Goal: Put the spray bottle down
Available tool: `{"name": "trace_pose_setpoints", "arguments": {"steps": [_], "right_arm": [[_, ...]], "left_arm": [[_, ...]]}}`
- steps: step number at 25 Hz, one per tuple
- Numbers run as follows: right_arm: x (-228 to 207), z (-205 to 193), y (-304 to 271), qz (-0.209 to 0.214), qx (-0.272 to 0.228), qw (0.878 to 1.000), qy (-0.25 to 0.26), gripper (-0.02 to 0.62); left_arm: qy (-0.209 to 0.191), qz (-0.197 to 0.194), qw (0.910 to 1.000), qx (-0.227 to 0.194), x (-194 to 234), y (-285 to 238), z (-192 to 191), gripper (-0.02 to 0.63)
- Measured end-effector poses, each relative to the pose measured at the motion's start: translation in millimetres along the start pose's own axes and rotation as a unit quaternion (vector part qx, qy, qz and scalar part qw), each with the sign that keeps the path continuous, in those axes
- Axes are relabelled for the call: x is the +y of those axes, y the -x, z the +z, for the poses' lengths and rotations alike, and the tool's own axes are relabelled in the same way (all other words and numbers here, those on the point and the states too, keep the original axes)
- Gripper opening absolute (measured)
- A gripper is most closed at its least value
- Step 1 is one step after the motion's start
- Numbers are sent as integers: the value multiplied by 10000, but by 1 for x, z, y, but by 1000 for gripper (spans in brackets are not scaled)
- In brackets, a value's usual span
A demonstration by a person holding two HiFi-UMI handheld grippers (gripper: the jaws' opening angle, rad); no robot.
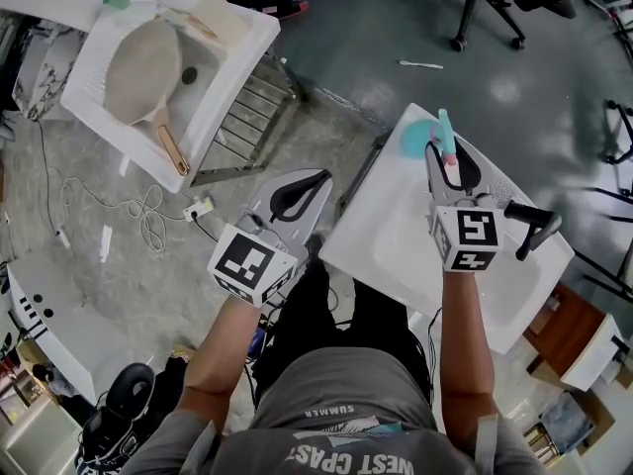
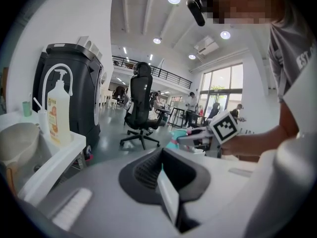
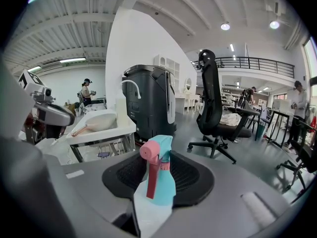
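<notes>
The right hand-held gripper is clamping the teal spray bottle over the white sink's far corner, so lowering seems in hand, calling for a settled base before release, while the left hand-held gripper is hanging closed, empty.

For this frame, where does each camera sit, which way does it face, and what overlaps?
Head view: on the head, steeply down at the left gripper, right gripper, white sink, forearms and shirt.
Left gripper view: along its shut jaws toward the right gripper; forearm and shirt show.
Right gripper view: along jaws clamping the spray bottle; left gripper at left edge.
Shared: both gripper views show the black bin.
</notes>
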State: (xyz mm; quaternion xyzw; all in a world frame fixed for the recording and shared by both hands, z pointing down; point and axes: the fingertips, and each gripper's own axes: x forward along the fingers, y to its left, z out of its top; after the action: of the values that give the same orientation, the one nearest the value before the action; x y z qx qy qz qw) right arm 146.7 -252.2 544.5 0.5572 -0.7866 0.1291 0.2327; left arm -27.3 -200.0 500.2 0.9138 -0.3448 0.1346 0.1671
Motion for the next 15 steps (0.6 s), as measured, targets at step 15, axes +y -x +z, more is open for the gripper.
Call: {"name": "trace_pose_setpoints", "arguments": {"steps": [15], "right_arm": [[-1,1,-9,-62,71,10000,-4,147]], "left_arm": [[45,-137,9997,188,6,-6,-14,2]]}}
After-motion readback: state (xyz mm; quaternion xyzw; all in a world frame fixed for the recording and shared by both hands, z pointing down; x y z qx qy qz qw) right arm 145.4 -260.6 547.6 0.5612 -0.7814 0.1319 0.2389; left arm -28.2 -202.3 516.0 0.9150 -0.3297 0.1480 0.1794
